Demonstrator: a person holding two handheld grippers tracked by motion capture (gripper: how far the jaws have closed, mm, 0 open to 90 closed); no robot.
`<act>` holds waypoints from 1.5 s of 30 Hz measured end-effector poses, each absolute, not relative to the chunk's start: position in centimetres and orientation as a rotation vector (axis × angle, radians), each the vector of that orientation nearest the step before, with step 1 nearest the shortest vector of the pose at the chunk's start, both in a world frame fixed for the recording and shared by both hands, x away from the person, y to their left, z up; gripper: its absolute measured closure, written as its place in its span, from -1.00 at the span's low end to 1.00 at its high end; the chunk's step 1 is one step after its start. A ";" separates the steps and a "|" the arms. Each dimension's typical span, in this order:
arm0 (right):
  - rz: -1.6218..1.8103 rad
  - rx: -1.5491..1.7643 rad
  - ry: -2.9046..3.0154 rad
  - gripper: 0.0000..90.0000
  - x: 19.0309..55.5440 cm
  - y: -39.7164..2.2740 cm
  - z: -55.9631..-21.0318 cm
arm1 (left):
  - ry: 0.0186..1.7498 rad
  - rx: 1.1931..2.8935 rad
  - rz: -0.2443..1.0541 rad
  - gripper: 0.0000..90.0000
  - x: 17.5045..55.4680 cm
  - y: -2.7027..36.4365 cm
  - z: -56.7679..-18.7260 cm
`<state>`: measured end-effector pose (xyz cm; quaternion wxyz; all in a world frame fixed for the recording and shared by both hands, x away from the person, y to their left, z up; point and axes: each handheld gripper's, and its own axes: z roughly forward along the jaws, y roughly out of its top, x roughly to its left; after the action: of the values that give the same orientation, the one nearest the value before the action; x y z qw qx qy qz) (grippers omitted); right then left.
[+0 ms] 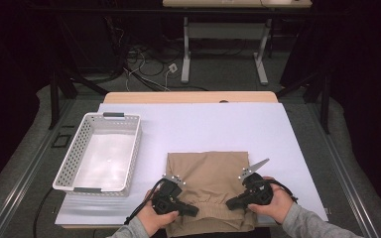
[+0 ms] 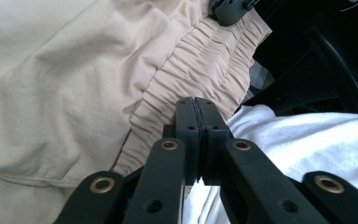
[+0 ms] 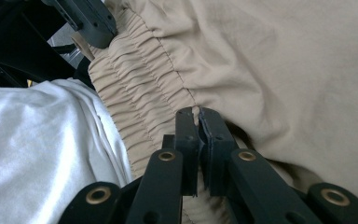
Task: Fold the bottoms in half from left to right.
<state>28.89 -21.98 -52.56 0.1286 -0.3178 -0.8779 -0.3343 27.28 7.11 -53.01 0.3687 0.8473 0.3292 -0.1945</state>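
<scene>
One pair of tan trousers point(image 1: 208, 186) is laid folded at the table's six o'clock. Its gathered waistband point(image 2: 200, 60) is pinched by two grippers: the left gripper point(image 2: 196, 103) clamped on it, the right gripper point(image 3: 196, 112) likewise. One white basket point(image 1: 72, 157) is seen at nine o'clock.

One pair of tan trousers point(image 1: 209, 179) lies folded at the near edge of the table point(image 1: 278, 144), its single gathered waistband point(image 2: 200, 60) towards the person. One white basket point(image 1: 99, 151) with holes in its walls stands by the left edge of the table. One white sheet covers the tabletop. There are two grippers: the left gripper point(image 2: 196, 103) and the right gripper point(image 3: 196, 112), one in each of the person's two hands. Each gripper has two black jaws, four jaws altogether. Beyond the far edge stands one more table point(image 1: 223, 29) with two white legs.
</scene>
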 end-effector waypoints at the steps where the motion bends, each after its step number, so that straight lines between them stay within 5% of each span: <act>1: -0.976 -0.915 -2.559 0.90 28.9 -22.0 -52.5 | 0.847 2.179 -0.488 0.94 27.4 7.1 -52.6; 14: -1.055 -0.927 -2.636 0.81 30.7 -22.3 -49.1 | 0.890 2.196 -0.267 0.78 29.9 8.1 -49.6; 28: -1.150 -1.012 -2.660 0.64 33.7 -22.9 -47.5 | 0.977 2.130 -0.185 0.60 33.0 9.3 -48.8; 45: -1.252 -1.100 -2.734 0.17 36.4 -24.1 -47.5 | 1.073 2.080 -0.131 0.04 35.4 9.8 -49.3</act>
<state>36.42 -24.09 -47.49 -0.0301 -0.3433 -0.8535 -0.3908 35.41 9.75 -49.31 0.3882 0.8177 0.4220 -0.0515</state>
